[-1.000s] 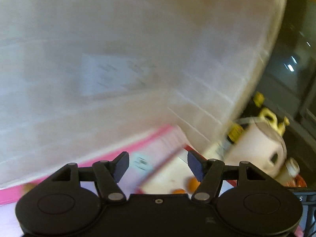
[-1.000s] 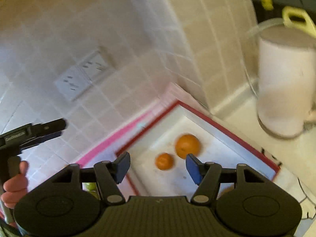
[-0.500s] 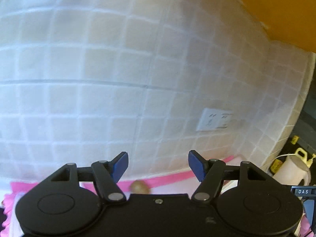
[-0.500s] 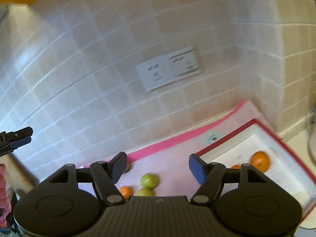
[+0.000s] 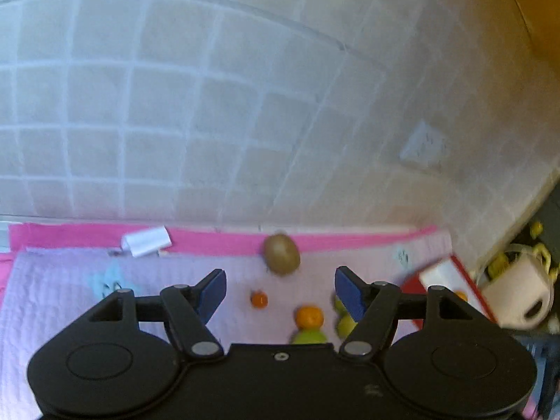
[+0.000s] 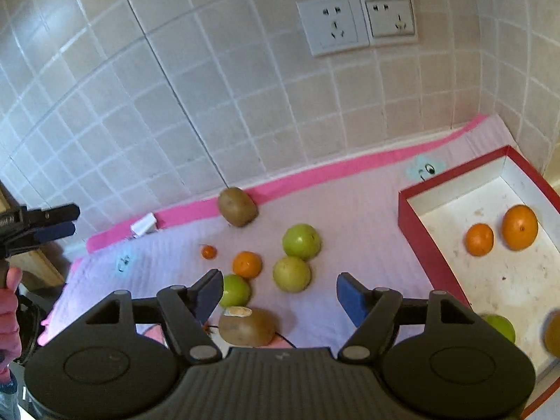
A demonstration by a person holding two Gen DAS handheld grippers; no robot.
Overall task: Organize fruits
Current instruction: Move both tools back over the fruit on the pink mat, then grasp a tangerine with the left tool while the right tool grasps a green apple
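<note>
In the right wrist view, loose fruit lies on a pink mat [image 6: 350, 203]: a kiwi [image 6: 238, 207] by the wall, three green apples [image 6: 301, 241], an orange [image 6: 247, 264], a tiny orange [image 6: 208, 252] and a second kiwi [image 6: 246, 327] just below my open, empty right gripper [image 6: 280, 295]. A red-rimmed white box [image 6: 413, 231] at the right holds two oranges [image 6: 519, 226] and a green apple [image 6: 500, 325]. The left gripper [image 5: 276, 292] is open and empty above the mat, with the kiwi [image 5: 281, 253] and orange [image 5: 308, 316] ahead of it.
A tiled wall with two white sockets [image 6: 357, 22] stands behind the mat. A white kettle [image 5: 521, 294] sits past the box at the right in the left wrist view. A white tag [image 6: 143, 225] lies at the mat's back edge. The left gripper also shows at the left edge in the right wrist view [image 6: 42, 227].
Both cameras swung down and left from the wall toward the mat. The loose fruit now lies in front of both grippers. Both grippers stayed open.
</note>
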